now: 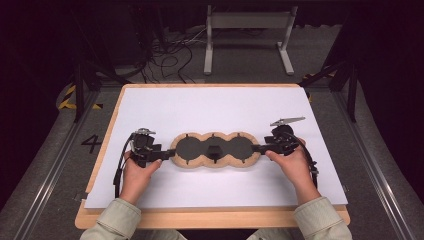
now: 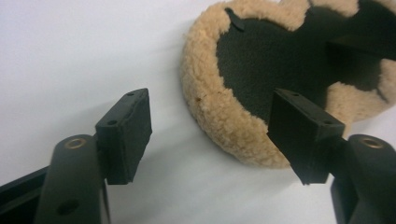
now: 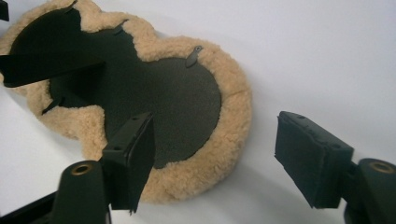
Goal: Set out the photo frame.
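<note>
Fleecy tan pad [image 1: 214, 150] sits mid-frame; your left gripper [image 1: 167, 154] and right gripper [image 1: 257, 148] flank it, jaws wide open, holding nothing.

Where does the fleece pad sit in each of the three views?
High view: fleece pad lies mid-table on the white sheet, between the left tongs and right tongs.
Left gripper view: upper right, its rim behind the right-hand jaw.
Right gripper view: upper left to centre, partly behind the left-hand jaw.
Shared landmark: the black three-lobed centre inside the tan rim.
</note>
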